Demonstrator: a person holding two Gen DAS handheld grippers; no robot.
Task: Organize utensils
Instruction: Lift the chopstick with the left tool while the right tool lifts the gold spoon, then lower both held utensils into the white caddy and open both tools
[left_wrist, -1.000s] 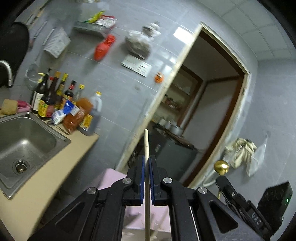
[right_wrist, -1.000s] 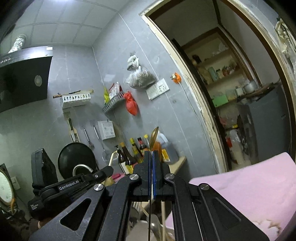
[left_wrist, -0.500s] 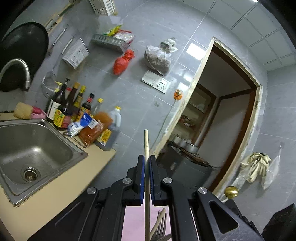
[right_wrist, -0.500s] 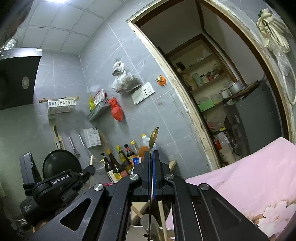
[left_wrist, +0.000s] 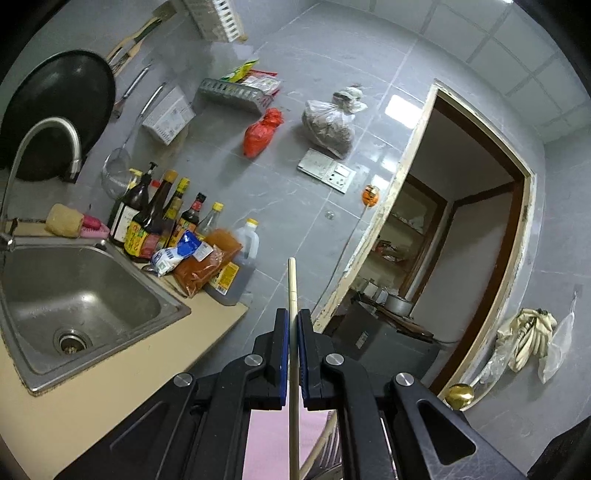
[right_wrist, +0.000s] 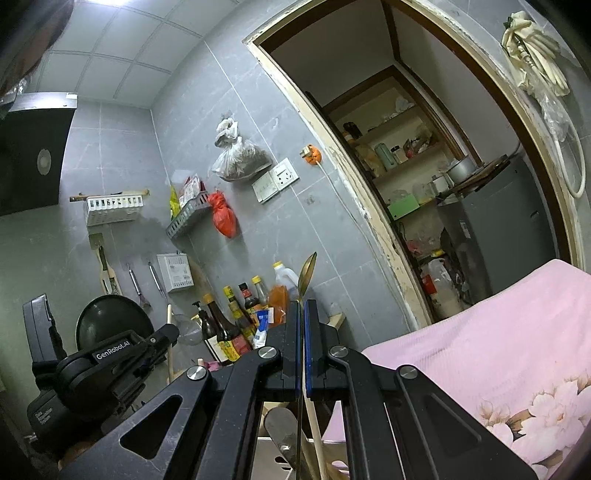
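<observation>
My left gripper (left_wrist: 292, 317) is shut on a pale wooden chopstick (left_wrist: 292, 284) that stands upright between the jaws, its tip pointing up at the grey tiled wall. My right gripper (right_wrist: 303, 308) is shut on a thin gold-coloured spoon (right_wrist: 306, 275), bowl up, edge-on. The left gripper also shows in the right wrist view (right_wrist: 110, 362), low at the left. Below the right gripper's jaws more utensil handles (right_wrist: 314, 428) stand in a pale holder (right_wrist: 269, 458). Other utensil ends (left_wrist: 325, 446) show under the left gripper.
A steel sink (left_wrist: 74, 295) with a tap (left_wrist: 48, 144) sits in the beige counter (left_wrist: 110, 387). Sauce bottles and packets (left_wrist: 177, 236) crowd its back edge. A pink floral cloth (right_wrist: 480, 350) lies at the right. An open doorway (left_wrist: 443, 258) lies ahead.
The left wrist view has tilted upward and swung left: the sink and bottles moved toward the frame's centre. The right wrist view has risen slightly. Both grippers stay shut on their utensils.
</observation>
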